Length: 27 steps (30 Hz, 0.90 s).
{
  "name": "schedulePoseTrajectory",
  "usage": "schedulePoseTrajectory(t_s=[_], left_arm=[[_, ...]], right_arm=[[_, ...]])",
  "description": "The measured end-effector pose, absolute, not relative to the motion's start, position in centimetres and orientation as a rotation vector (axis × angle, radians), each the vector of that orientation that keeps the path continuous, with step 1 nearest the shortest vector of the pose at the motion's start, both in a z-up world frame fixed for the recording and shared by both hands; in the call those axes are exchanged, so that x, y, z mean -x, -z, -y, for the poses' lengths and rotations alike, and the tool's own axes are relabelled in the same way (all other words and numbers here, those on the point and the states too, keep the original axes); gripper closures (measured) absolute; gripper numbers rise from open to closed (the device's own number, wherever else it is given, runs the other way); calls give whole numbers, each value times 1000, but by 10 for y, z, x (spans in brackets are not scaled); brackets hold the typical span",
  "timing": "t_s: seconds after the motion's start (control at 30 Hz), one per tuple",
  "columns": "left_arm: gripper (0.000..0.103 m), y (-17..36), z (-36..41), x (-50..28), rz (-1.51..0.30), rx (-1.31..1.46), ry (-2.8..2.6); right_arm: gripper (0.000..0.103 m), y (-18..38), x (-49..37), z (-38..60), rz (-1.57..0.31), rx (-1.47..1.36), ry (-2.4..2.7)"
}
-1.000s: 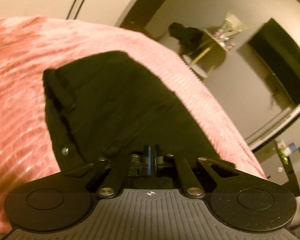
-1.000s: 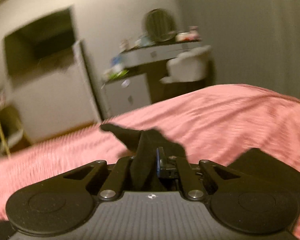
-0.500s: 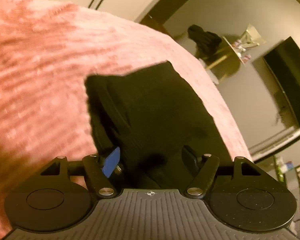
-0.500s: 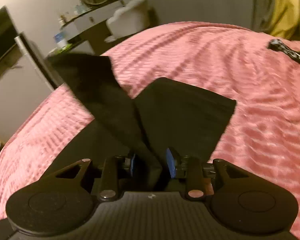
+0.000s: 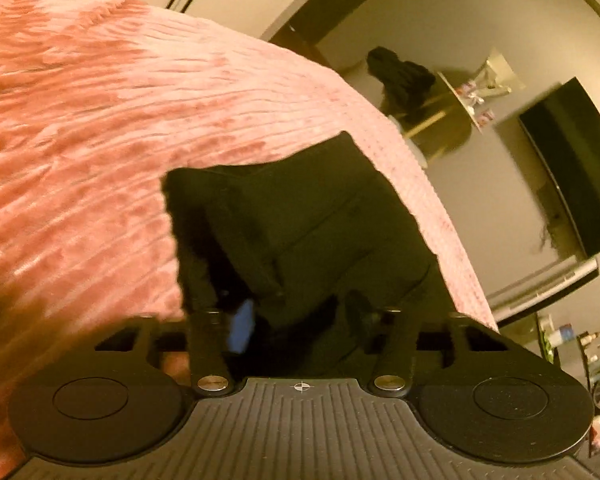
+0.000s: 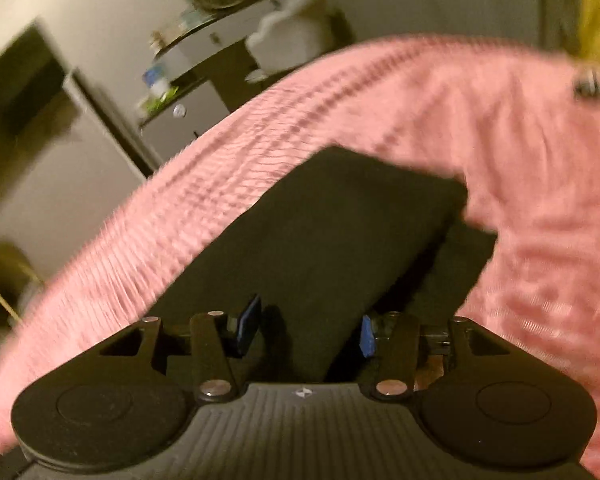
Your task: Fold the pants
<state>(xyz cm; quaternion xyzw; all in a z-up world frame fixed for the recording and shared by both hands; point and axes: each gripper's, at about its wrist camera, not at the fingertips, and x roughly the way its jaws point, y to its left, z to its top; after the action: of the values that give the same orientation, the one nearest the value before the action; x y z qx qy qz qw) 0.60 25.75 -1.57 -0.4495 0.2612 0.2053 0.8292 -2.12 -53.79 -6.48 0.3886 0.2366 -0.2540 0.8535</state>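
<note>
Black pants (image 5: 320,216) lie folded on a pink ribbed bedspread (image 5: 100,140). My left gripper (image 5: 300,320) hovers low over their near edge. Its jaws stand apart and are closing, with dark cloth under and between them, and the pads do not press on it. In the right wrist view the pants (image 6: 340,220) form a flat black rectangle with a lower layer sticking out on the right. My right gripper (image 6: 308,328) is at their near end. Its jaws are opening, and a fold of the cloth lies loose between the blue pads.
The bed's edge curves close past the pants in both views. Beyond it stand a gold-legged side table (image 5: 452,120), a dark screen (image 5: 572,168), a cluttered cabinet (image 6: 188,92) and a white chair (image 6: 292,40). A small dark item (image 6: 592,88) lies on the bedspread at far right.
Both grippers were shut on the black cloth a second ago and now stand apart. The flap that the right gripper held up has dropped flat onto the pile. Both hands moved lower.
</note>
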Motion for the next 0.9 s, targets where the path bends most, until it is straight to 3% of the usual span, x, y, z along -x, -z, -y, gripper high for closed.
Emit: schedulePoseTrajectory(t_s=[0.1,0.2,0.27,0.33,0.37,0.4,0.5,0.57,0.67,0.73,0.77,0.9], left_arm=[[64,18,-260,0,-543,950,-422],[65,15,-259,2,-527,930,-420],[55,13,-257,1,-516,912,-411],[26,11,-253,-1,-509,905,-386],[19,10,-251,-2,-504,902,-362],[6,9,-249,-4,-500,900,-340],[3,10,-248,-9,-500,930,-340],[10,13,-248,-13,-514,933,-347],[39,16,-249,-15,-530,928,-392],[68,18,-254,-12,-530,941,-422],[70,17,-256,-9,-520,938,-413],[74,14,-259,-2,-484,914,-373]], right_arm=[[66,74,33,559,-430,-981,516],[80,86,35,569,-405,-1064,508],[81,90,35,570,-394,-1078,499],[81,93,35,569,-385,-1077,499],[80,95,35,569,-379,-1079,500],[80,97,35,568,-374,-1087,498],[80,105,36,568,-361,-1114,500],[80,105,38,568,-358,-1141,502],[82,104,36,570,-377,-1162,510],[91,100,36,570,-400,-1153,512],[96,97,35,569,-400,-1151,497],[97,94,37,566,-388,-1169,491]])
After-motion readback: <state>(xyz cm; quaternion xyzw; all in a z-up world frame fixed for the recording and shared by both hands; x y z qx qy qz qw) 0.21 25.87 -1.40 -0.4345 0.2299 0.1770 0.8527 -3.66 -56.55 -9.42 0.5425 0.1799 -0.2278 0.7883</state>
